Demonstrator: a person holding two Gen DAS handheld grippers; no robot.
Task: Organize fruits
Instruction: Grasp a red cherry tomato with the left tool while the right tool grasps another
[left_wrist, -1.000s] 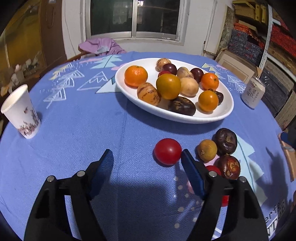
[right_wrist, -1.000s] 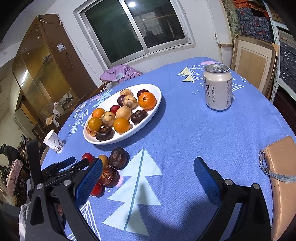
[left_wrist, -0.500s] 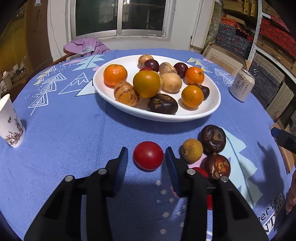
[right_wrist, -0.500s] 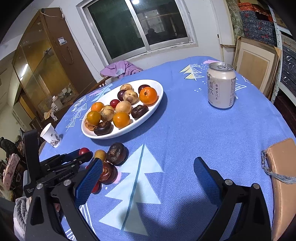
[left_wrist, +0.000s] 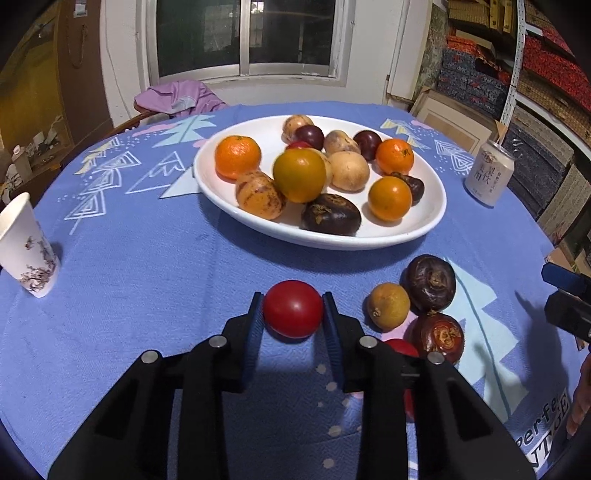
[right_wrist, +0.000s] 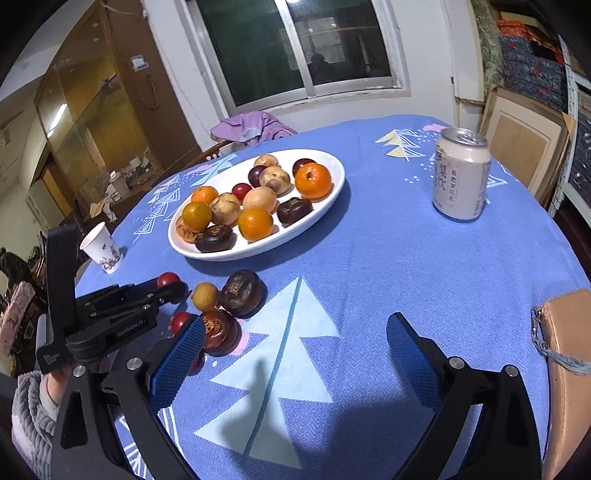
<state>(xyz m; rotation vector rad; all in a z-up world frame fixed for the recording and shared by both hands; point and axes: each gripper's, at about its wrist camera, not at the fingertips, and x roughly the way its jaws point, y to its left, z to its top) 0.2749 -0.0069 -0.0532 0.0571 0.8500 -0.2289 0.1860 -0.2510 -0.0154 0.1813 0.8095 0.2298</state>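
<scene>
My left gripper (left_wrist: 292, 308) is shut on a red tomato (left_wrist: 292, 308) that rests on the blue tablecloth, just in front of the white oval plate (left_wrist: 424, 225) full of oranges, plums and brown fruits. The tomato also shows in the right wrist view (right_wrist: 168, 279). Right of it lie a small yellow-brown fruit (left_wrist: 388, 305), two dark brown fruits (left_wrist: 430, 282) (left_wrist: 439, 338) and another red fruit (left_wrist: 400, 347), partly hidden by my finger. My right gripper (right_wrist: 295, 354) is open and empty above the cloth, right of this loose group (right_wrist: 243, 293).
A paper cup (left_wrist: 24, 247) stands at the left edge of the table. A drink can (left_wrist: 487, 173) stands right of the plate, also in the right wrist view (right_wrist: 460, 175). A tan pouch (right_wrist: 569, 354) lies at the right edge. A chair with purple cloth (left_wrist: 177, 98) is behind.
My left gripper has moved forward around the red tomato and closed on it. My right gripper has stayed open and nearly still.
</scene>
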